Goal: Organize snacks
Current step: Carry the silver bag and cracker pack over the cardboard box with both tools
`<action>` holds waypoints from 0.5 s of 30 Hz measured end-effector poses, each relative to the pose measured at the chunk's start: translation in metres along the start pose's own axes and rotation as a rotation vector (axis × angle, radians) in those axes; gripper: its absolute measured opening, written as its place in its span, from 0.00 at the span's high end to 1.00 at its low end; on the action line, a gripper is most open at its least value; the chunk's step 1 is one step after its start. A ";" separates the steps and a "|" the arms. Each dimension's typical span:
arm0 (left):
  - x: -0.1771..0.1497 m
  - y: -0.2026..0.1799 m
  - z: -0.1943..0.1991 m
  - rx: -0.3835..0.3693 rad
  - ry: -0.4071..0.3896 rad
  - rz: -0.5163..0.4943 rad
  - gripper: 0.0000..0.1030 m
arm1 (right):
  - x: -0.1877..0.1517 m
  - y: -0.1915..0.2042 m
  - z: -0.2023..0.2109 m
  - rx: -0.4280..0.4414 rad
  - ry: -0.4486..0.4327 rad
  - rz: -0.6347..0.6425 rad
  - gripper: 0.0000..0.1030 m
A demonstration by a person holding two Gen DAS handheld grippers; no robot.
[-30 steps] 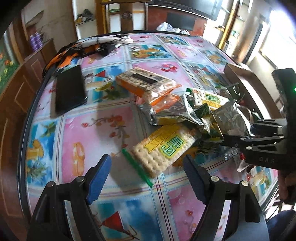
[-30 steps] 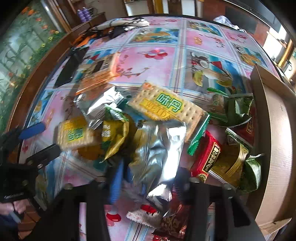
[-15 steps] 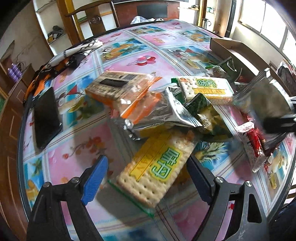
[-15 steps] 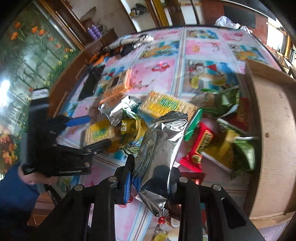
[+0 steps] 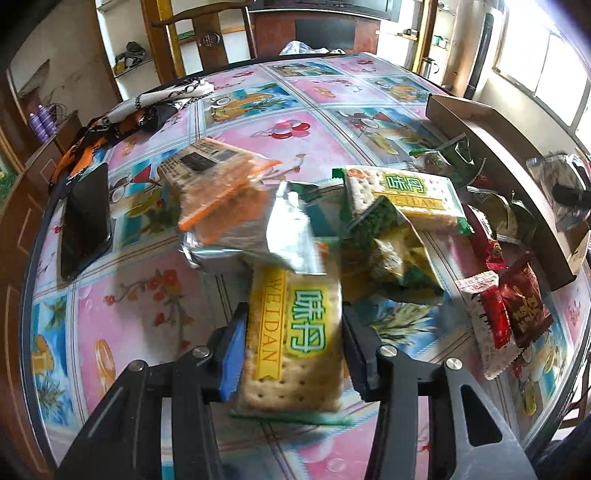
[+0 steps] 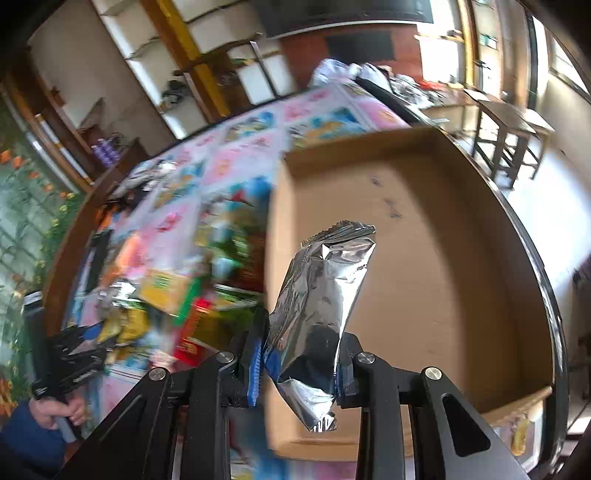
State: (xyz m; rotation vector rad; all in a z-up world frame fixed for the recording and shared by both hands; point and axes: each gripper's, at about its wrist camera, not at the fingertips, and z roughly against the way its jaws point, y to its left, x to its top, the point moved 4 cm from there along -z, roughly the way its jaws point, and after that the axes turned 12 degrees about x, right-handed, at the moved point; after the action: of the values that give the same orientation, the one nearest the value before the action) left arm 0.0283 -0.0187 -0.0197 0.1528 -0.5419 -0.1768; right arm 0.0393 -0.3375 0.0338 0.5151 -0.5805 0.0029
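My left gripper [image 5: 291, 347] is shut on a yellow cracker pack [image 5: 295, 339] with green lettering, at the near edge of the snack pile. My right gripper [image 6: 301, 360] is shut on a silver foil packet [image 6: 321, 295] and holds it upright above the open cardboard box [image 6: 424, 266]. In the left wrist view the foil packet [image 5: 561, 188] shows blurred over the box [image 5: 498, 162] at the right. A second cracker pack [image 5: 402, 195], a silver pouch [image 5: 258, 236], an orange-wrapped pack [image 5: 214, 170] and green and red packets [image 5: 506, 314] lie on the table.
The round table [image 5: 129, 288] has a pink and blue picture cloth. A black phone [image 5: 85, 218] lies at the left, dark cloth [image 5: 122, 122] at the far left. A chair [image 5: 207, 33] and shelves stand behind. The left gripper [image 6: 77, 362] shows in the right wrist view.
My left gripper has closed on the yellow cracker pack. My right gripper has carried the foil packet from over the pile to above the cardboard box.
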 end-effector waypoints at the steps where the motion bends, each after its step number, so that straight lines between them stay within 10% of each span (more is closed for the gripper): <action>1: -0.002 -0.002 0.002 -0.003 0.004 0.006 0.56 | -0.003 -0.007 0.000 -0.003 0.003 -0.015 0.71; 15: -0.038 -0.045 0.035 -0.092 0.025 -0.010 0.56 | -0.062 -0.018 0.011 0.047 0.100 -0.070 0.71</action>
State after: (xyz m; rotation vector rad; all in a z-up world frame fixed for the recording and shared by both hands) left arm -0.0278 -0.0579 -0.0178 0.0684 -0.5075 -0.2092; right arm -0.0160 -0.3501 0.0006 0.5774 -0.4649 -0.0242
